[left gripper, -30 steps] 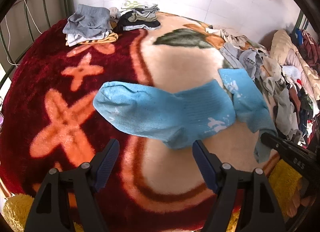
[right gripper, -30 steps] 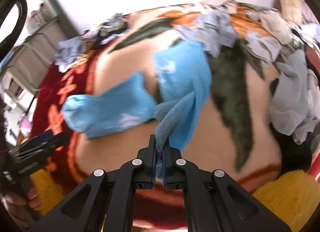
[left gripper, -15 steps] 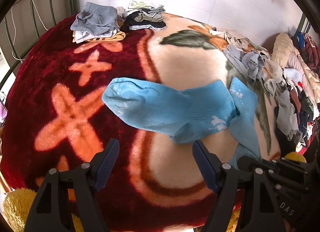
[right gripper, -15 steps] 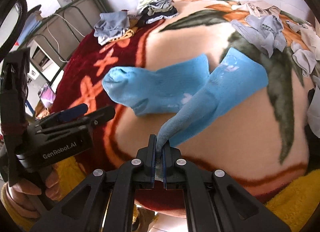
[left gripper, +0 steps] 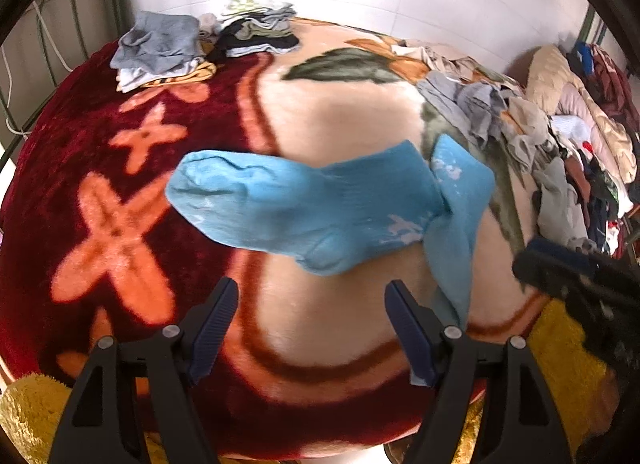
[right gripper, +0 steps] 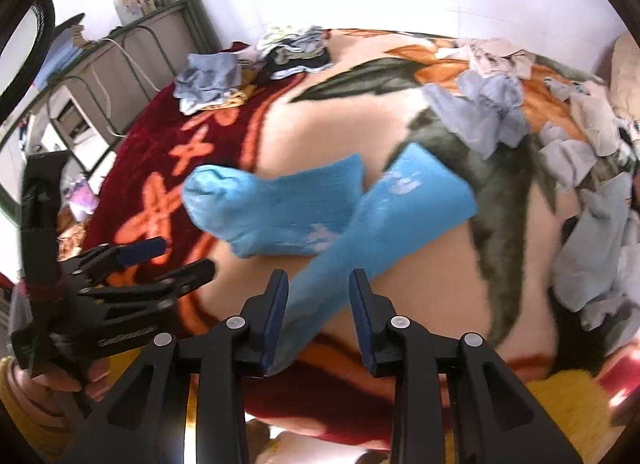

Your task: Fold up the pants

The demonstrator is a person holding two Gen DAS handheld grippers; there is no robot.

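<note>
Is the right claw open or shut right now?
Open. The right claw has a clear gap between its fingers, and the blue sock lies loose between them, unclamped.

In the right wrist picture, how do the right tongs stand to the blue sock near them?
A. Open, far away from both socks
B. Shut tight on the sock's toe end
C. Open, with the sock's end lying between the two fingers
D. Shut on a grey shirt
C: the right tongs are open, and the end of the nearer blue sock lies between the fingers, unclamped.
</note>
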